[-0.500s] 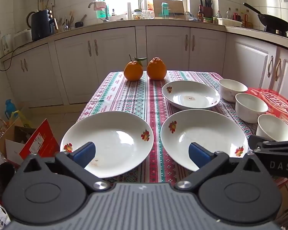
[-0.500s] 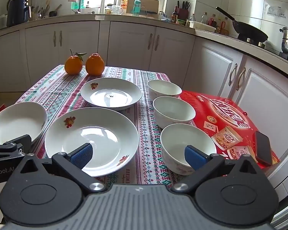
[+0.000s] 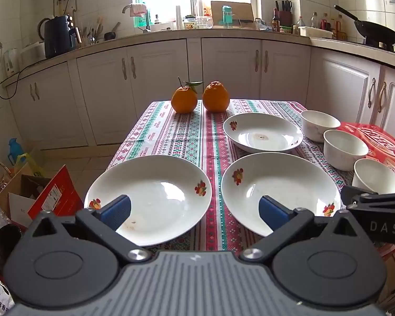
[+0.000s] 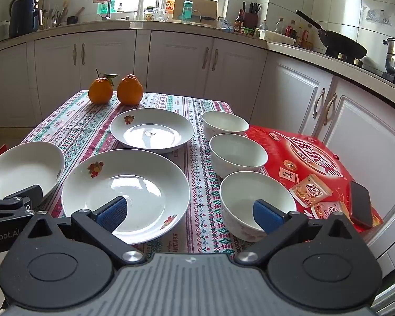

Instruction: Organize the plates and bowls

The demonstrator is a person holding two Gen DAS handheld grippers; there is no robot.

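The worktop [image 3: 181, 137] carries a patterned cloth with three plates and three bowls, none stacked.

Plates: the near left plate [image 3: 150, 197] and near centre plate [image 3: 281, 192] lie side by side at the near edge, apart from each other. The far plate [image 3: 263, 133] lies behind the near centre plate, just beside it; whether the rims touch cannot be determined from either view.

Bowls: the far bowl [image 4: 225, 123], middle bowl [image 4: 238, 154] and near bowl [image 4: 255, 200] stand upright in a row along the right of the plates, next to a red box [image 4: 310, 163]. A dark phone [image 4: 360, 206] lies on the box.

Two oranges [image 3: 200, 100] sit side by side at the far end of the cloth.

Left hand-held gripper [image 3: 194, 212]: jaws spread wide, holding nothing, hovering above the near edges of the two near plates.

Right hand-held gripper [image 4: 189, 212]: jaws spread wide, holding nothing, hovering above the gap between the near centre plate and the near bowl.
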